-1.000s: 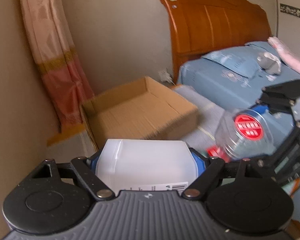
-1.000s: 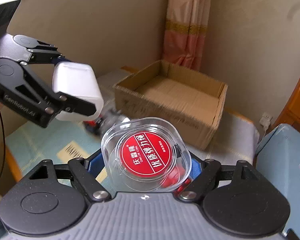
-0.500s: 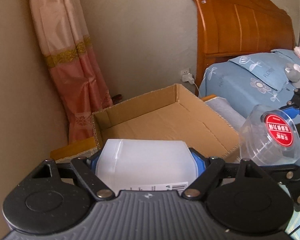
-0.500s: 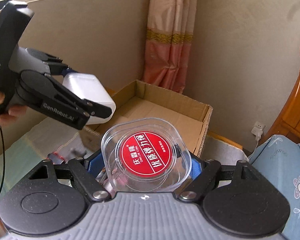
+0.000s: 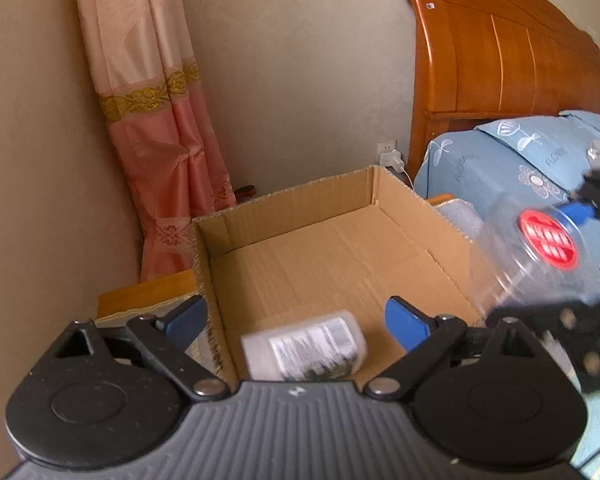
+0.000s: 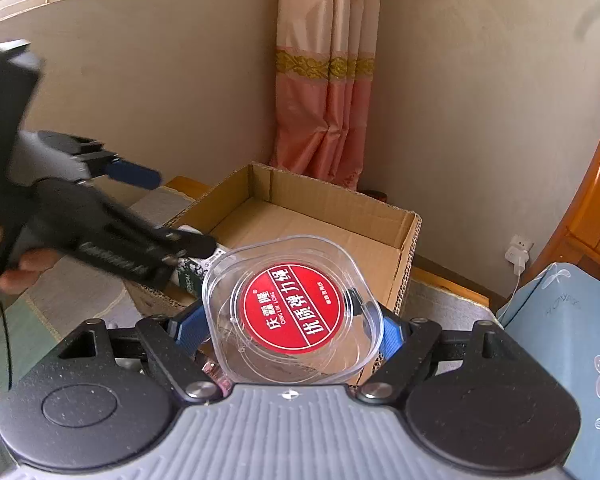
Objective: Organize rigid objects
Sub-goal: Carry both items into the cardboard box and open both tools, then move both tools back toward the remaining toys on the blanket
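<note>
An open cardboard box (image 5: 420, 208) stands ahead on the table; it also shows in the right wrist view (image 6: 408, 240). My left gripper (image 5: 296, 320) is open over the box's near side. A white bottle (image 5: 304, 346) with a printed label lies blurred in the box below it, free of the fingers. My right gripper (image 6: 292, 320) is shut on a clear plastic case with a red round label (image 6: 294, 308), held near the box's near right corner. The case also shows in the left wrist view (image 5: 540, 252). The left gripper shows in the right wrist view (image 6: 172, 216).
A pink curtain (image 5: 156, 120) hangs in the corner behind the box. A wooden headboard (image 5: 500, 48) and a bed with blue bedding (image 5: 500, 160) are at the right. A wall socket with a charger (image 6: 518, 252) is behind the box.
My left gripper opened and let go of the white bottle, which dropped into the box. Both grippers moved closer to the box; the right one still holds the clear case.
</note>
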A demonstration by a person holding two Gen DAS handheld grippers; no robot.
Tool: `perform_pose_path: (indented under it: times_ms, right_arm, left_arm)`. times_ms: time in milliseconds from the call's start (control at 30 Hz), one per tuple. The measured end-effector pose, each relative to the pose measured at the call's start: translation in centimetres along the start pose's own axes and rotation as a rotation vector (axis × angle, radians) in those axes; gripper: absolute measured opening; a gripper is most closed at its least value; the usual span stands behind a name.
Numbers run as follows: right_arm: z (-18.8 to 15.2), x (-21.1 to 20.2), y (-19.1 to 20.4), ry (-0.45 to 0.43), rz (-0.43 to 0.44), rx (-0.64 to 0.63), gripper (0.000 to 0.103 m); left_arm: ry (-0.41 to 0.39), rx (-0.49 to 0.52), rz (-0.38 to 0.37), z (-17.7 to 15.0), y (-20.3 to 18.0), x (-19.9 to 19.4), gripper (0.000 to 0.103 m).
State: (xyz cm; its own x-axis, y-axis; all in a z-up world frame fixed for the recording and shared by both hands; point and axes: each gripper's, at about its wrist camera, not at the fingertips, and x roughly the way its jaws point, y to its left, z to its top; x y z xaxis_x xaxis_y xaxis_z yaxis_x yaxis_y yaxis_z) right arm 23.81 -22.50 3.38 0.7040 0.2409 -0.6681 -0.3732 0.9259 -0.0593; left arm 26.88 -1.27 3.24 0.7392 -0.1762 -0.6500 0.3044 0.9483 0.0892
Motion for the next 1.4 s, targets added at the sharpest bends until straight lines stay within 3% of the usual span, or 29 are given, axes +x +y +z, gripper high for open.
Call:
perform_pose_path:
  times_ms: [500, 533, 567, 1067, 1200, 1400]
  right_arm:
    - [2.4, 3.8, -1.0, 0.017, -0.015, 0.049, 0.086]
    - [2.5, 3.9, -1.1, 0.015, -0.018, 0.054, 0.09]
    - [2.5, 3.9, -1.0, 0.009, -0.027, 0.056, 0.1]
    - [0.3, -0.7, 2.0, -0.021, -0.071, 0.053, 0.103]
    - [-1.4, -2.7, 3.0, -0.035, -0.081, 0.085, 0.103]
    - [-4.9, -5.5, 4.4, -0.054, -0.166, 0.134, 0.103]
  left_arm:
    - [0.002, -0.013, 0.041, -2.8, 2.0, -3.7, 0.096]
    - [0.0, -0.012, 0.045, -2.9, 2.0, -3.8, 0.096]
    - [0.001, -0.013, 0.045, -3.1, 2.0, -3.8, 0.096]
    - [-0.012, -0.024, 0.037, -4.9, 1.5, -6.8, 0.096]
    - [-0.014, -0.044, 0.049, -5.9, 1.4, -8.0, 0.097]
    - [-0.012, -0.081, 0.078, -8.3, 1.5, -8.9, 0.097]
